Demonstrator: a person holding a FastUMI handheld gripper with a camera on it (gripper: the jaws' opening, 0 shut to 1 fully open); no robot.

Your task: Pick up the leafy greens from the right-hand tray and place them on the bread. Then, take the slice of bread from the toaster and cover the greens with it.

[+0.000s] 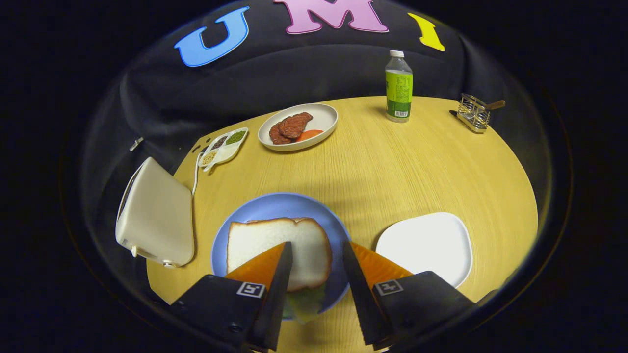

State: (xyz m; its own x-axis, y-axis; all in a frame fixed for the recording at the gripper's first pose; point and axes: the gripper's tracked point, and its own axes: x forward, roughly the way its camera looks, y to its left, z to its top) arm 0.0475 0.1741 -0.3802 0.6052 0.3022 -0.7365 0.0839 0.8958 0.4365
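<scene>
Wooden table [392,162] is carrying a blue plate [274,206], where the bread [274,245] is lying over greens [306,304]. Gripper [316,255] is hovering spread, pinching nothing. Bread is looking soft and light, best taken by its edges. Toaster [154,215] is crowding one side; white tray [427,240] is sitting opposite.

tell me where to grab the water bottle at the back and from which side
Grip the bottle around its straight labelled middle, coming level from the near side. It stands upright with bare table before it. The open gripper now hangs over the top bread slice.
</scene>
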